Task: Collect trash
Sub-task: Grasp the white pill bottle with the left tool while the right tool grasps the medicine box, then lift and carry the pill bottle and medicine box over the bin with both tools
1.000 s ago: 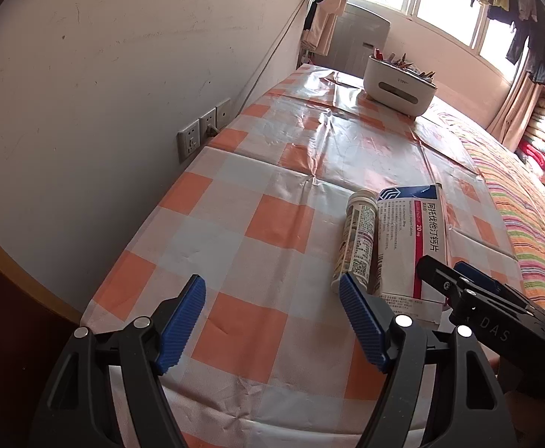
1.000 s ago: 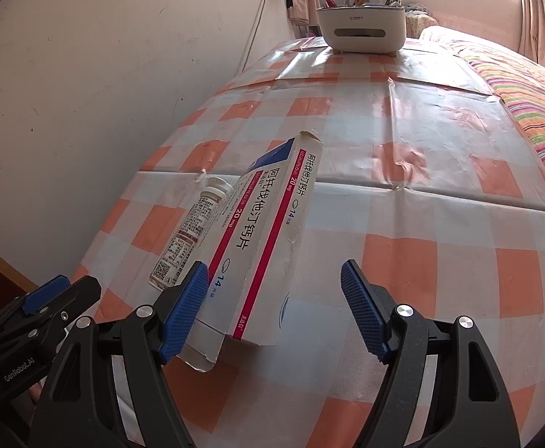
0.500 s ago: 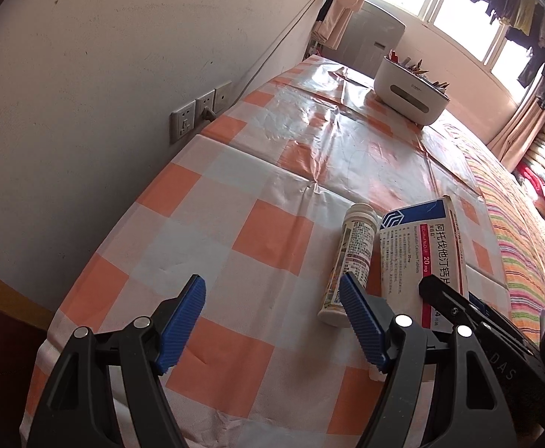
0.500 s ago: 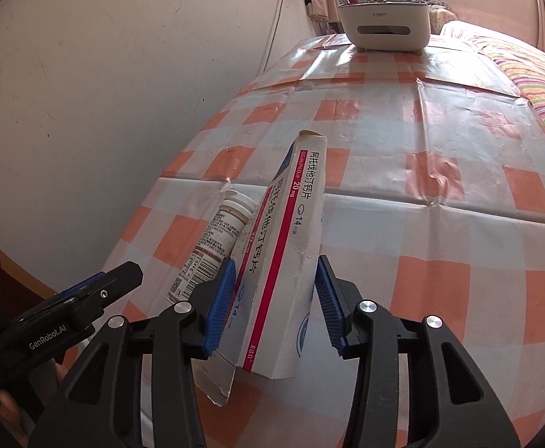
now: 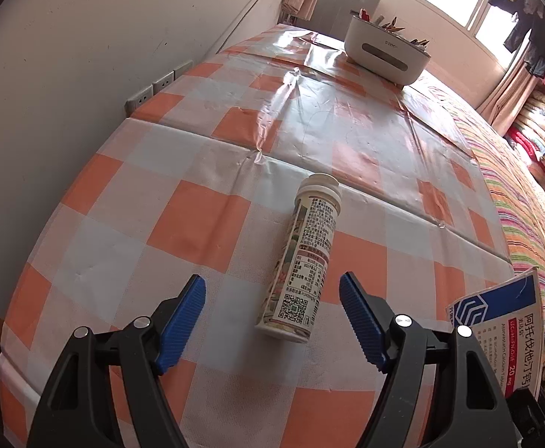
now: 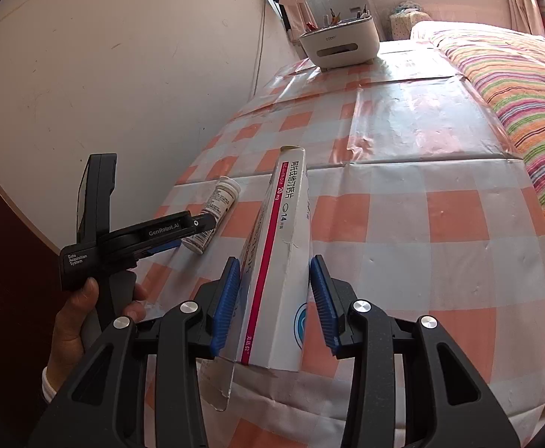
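Observation:
My right gripper (image 6: 274, 261) is shut on a white medicine box (image 6: 283, 246) with a red stripe and blue logo. It holds the box on its narrow edge, clear of the table, with an open flap hanging at the near end. The left wrist view shows this box (image 5: 504, 321) at the lower right. A printed tablet tube (image 5: 308, 257) with a white cap lies on the checked tablecloth (image 5: 183, 216). My left gripper (image 5: 270, 280) is open, its blue pads either side of the tube's near end without touching. The right wrist view shows the left gripper (image 6: 183, 233) above the tube (image 6: 222, 201).
A white desktop bin (image 5: 386, 50) holding pens and scraps stands at the far end of the table. Wall sockets (image 5: 156, 86) sit on the left wall at table level. Striped bedding (image 6: 515, 86) lies along the right side. A hand (image 6: 74, 321) grips the left tool.
My right gripper closed on the medicine box, lifted it onto its edge and carried it right, away from the tube. My left gripper moved over until the tube lay between its open fingers.

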